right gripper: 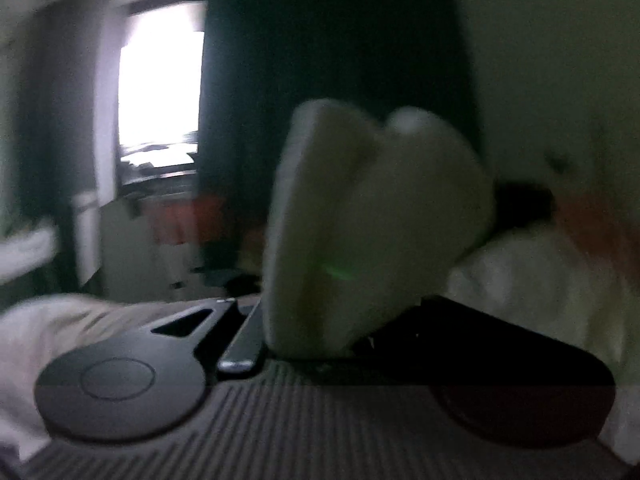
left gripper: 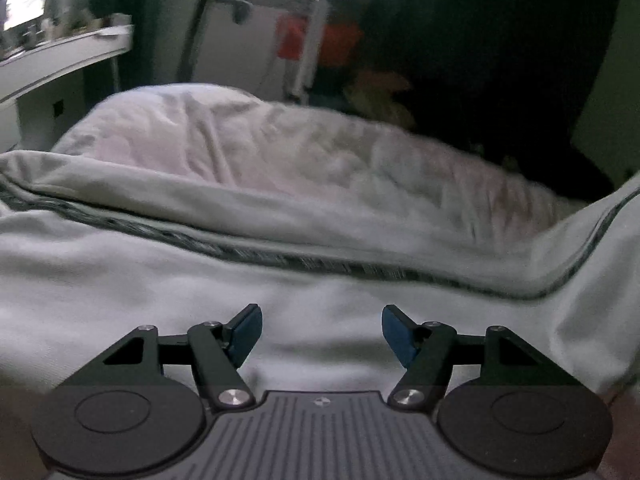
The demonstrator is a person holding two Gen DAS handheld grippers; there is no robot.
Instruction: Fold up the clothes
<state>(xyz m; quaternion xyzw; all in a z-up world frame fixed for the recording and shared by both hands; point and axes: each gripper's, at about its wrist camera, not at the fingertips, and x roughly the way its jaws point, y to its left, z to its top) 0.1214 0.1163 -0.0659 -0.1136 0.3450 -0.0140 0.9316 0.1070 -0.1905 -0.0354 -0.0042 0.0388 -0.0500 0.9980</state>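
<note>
A light grey garment (left gripper: 200, 280) with a dark striped seam (left gripper: 280, 256) lies spread on the bed in the left wrist view. My left gripper (left gripper: 322, 336) is open just above it, blue pads (left gripper: 246, 334) apart, holding nothing. In the blurred right wrist view, a bunched fold of pale cloth (right gripper: 360, 232) rises from between the fingers of my right gripper (right gripper: 320, 340), which is shut on it and lifted above the bed. The right fingertips are hidden by the cloth.
A crumpled pinkish-white duvet (left gripper: 300, 152) lies behind the garment. A white desk (left gripper: 60, 56) stands at the far left, red cloth (left gripper: 296, 40) hangs on a rack behind. A bright window (right gripper: 160, 84) and dark curtain (right gripper: 320, 60) show ahead.
</note>
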